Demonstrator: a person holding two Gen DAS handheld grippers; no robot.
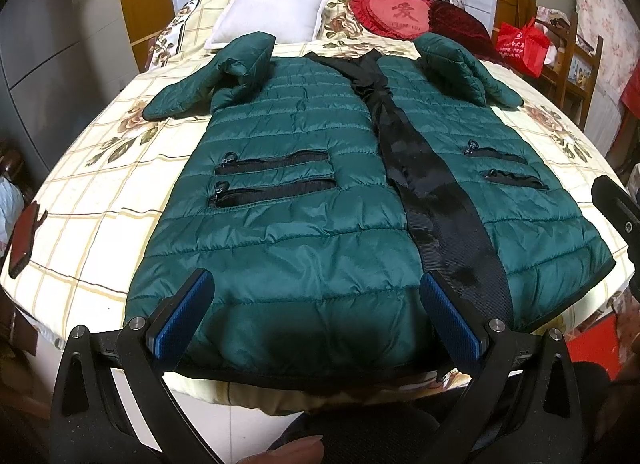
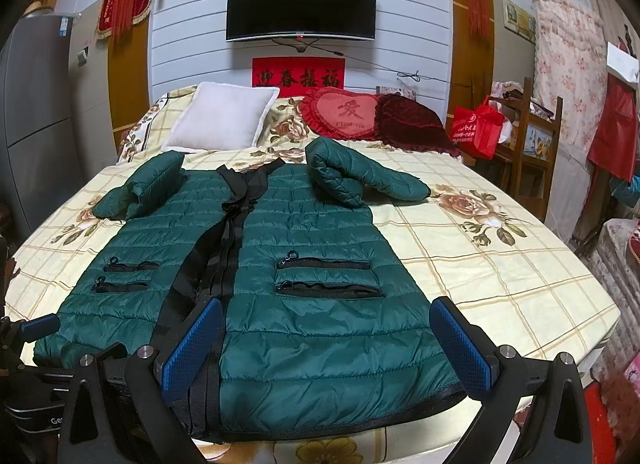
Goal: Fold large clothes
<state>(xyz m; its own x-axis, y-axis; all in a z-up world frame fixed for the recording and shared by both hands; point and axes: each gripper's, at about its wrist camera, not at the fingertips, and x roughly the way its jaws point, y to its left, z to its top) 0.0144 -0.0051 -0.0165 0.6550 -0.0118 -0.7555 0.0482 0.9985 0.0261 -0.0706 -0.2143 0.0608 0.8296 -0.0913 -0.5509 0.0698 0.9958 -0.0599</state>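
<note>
A dark green quilted jacket [image 1: 304, 200] [image 2: 320, 304] lies front-up on the bed, hem toward me, with a black placket [image 1: 416, 176] running down its middle. Both sleeves are bunched near the shoulders: the left sleeve [image 1: 216, 76] and the right sleeve [image 1: 460, 64]. My left gripper [image 1: 316, 312] hangs open over the hem's left half, its blue pads [image 1: 184, 312] wide apart and gripping nothing. My right gripper [image 2: 328, 344] is open over the hem's right half, also holding nothing. Each gripper shows at the edge of the other's view, the right gripper [image 1: 616, 208] and the left gripper [image 2: 40, 324].
A white pillow [image 1: 272, 12], a red heart cushion [image 1: 392, 12] and a dark red cushion [image 1: 456, 20] sit at the head of the bed. A dark phone [image 1: 24, 236] lies at the bed's left edge [image 1: 60, 304]. A red bag [image 2: 476, 132] and a wooden rack [image 2: 532, 152] stand right.
</note>
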